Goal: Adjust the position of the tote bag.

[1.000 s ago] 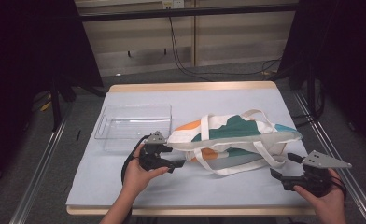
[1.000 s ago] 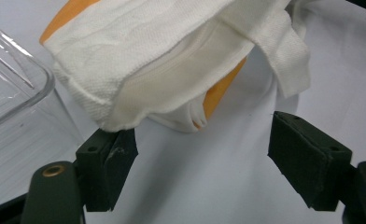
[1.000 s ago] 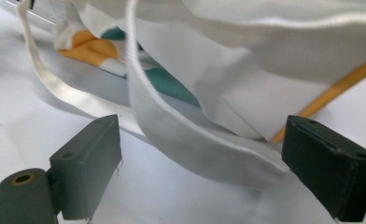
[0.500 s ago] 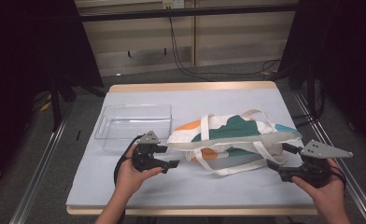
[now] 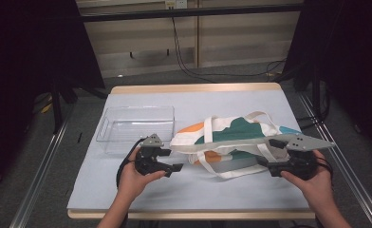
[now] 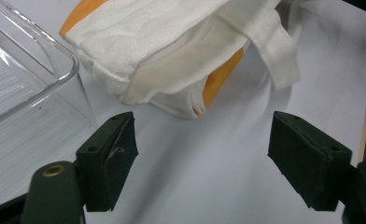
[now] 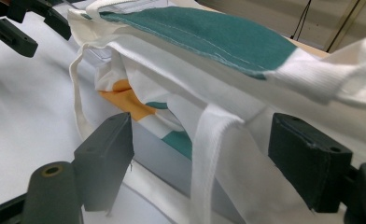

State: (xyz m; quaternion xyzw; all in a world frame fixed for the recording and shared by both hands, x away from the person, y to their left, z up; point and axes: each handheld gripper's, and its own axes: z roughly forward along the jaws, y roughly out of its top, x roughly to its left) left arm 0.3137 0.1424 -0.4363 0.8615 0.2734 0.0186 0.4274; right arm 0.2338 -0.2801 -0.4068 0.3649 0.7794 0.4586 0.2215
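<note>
A white tote bag (image 5: 231, 135) with green, orange and teal patches lies across the middle of the table. My left gripper (image 5: 173, 160) stands open just short of the bag's left end, whose orange-and-white corner (image 6: 172, 60) lies ahead of the jaws in the left gripper view (image 6: 202, 140). At the bag's right end my right gripper (image 5: 268, 154) is open. In the right gripper view a white strap (image 7: 214, 158) hangs between the jaws (image 7: 202, 158), not pinched, and the green panel (image 7: 204, 37) sits above.
A clear plastic bin (image 5: 136, 124) stands empty at the left, beside the bag and close to my left gripper; its wall (image 6: 27, 93) rises at the left of that gripper's view. Loose straps (image 5: 222, 171) trail toward the table's front edge.
My right gripper has moved forward and left, in to the bag's right end, so the strap now lies between its jaws. The left gripper has barely shifted.
</note>
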